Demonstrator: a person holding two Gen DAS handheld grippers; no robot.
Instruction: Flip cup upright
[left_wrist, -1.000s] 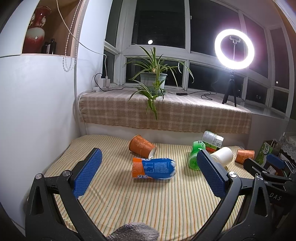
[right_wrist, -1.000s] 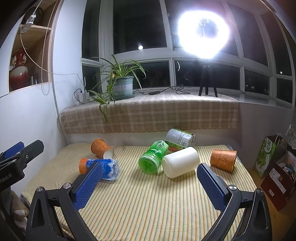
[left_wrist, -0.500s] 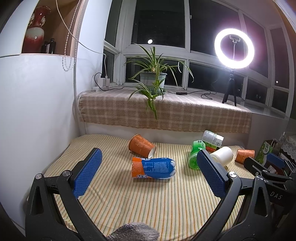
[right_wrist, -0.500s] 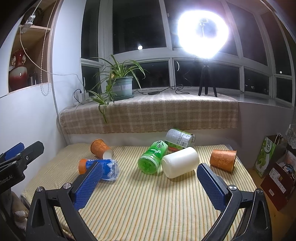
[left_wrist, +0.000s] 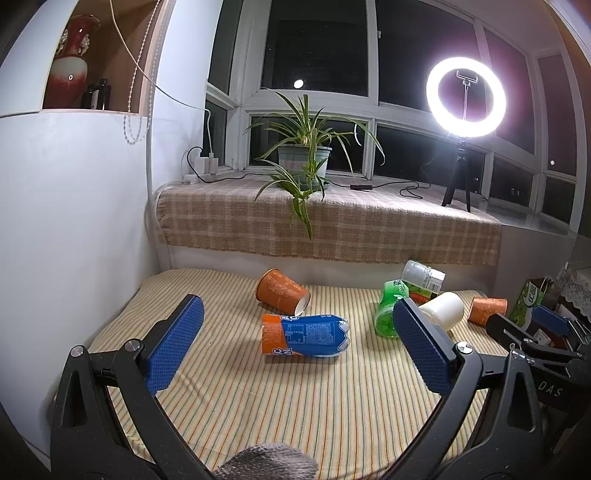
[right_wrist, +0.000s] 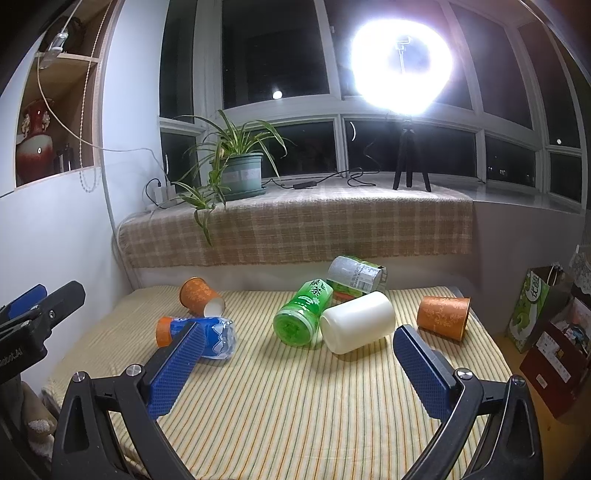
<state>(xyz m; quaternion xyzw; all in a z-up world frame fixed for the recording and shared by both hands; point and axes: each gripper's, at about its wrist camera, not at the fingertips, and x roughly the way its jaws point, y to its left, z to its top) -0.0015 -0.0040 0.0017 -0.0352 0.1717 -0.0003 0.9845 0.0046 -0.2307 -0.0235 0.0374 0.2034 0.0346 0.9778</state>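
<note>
An orange paper cup (left_wrist: 281, 291) lies on its side at the back left of the striped table (left_wrist: 295, 406); it also shows in the right wrist view (right_wrist: 201, 297). A second orange cup (right_wrist: 443, 317) lies on its side at the right, seen in the left wrist view too (left_wrist: 487, 310). A white cup (right_wrist: 357, 322) lies on its side mid-table. My left gripper (left_wrist: 295, 347) is open and empty, short of the cups. My right gripper (right_wrist: 295, 363) is open and empty, short of the white cup.
A blue and orange bottle (left_wrist: 304, 335), a green bottle (right_wrist: 303, 312) and a clear labelled bottle (right_wrist: 354, 277) lie on the table. A plant pot (right_wrist: 240, 173) and a ring light (left_wrist: 465, 98) stand on the sill. Bags (right_wrist: 532, 306) sit at the right.
</note>
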